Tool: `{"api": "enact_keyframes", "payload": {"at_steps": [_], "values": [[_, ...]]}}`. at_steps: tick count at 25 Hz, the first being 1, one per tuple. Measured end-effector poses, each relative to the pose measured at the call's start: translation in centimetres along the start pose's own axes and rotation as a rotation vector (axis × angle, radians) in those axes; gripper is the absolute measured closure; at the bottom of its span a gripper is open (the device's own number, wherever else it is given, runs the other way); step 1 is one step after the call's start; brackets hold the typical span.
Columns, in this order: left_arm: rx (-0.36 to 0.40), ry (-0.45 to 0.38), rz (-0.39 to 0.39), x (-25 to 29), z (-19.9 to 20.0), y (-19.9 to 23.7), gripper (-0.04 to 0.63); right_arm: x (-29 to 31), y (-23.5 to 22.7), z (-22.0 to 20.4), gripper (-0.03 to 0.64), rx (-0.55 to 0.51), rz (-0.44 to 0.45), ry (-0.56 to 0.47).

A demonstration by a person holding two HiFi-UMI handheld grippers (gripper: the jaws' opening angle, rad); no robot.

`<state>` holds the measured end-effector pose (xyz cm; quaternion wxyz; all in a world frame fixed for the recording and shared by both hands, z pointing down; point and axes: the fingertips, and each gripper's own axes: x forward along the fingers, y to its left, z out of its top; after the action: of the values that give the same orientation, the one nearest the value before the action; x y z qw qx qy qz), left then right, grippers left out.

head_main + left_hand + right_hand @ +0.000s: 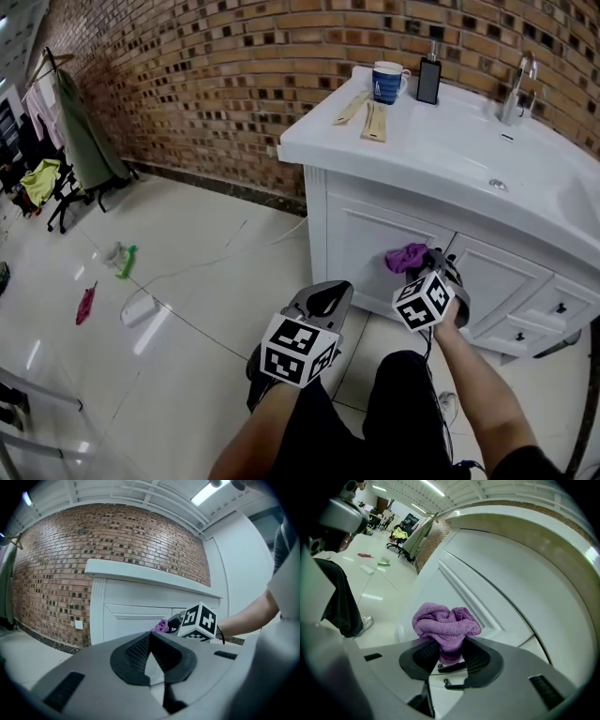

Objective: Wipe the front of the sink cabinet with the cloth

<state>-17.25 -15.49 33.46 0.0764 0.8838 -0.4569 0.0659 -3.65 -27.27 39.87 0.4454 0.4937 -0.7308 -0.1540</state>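
Purple cloth (446, 623) pinched in hand-held gripper (448, 652).

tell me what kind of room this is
Likely a mock bathroom set up in a larger hall: a white sink cabinet with a faucet against a brick wall, but a clothes rack and wide open tiled floor beyond.

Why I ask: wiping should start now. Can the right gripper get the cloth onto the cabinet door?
Probably yes: the right gripper grips the purple cloth close in front of the cabinet door, and nothing stands between them.
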Motion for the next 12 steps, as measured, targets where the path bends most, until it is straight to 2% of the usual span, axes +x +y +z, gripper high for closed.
{"api": "enact_keyframes", "payload": {"at_steps": [6, 12], "values": [[-0.007, 0.006, -0.011, 0.4, -0.7, -1.2, 0.592, -1.8, -0.1, -0.9, 0.474, 0.031, -0.002, -0.034], [-0.025, 0.019, 0.008, 0.4, -1.7, 0.1, 0.592, -1.0, 3.2, 2.1, 0.474, 0.041, 0.099, -0.117]]}}
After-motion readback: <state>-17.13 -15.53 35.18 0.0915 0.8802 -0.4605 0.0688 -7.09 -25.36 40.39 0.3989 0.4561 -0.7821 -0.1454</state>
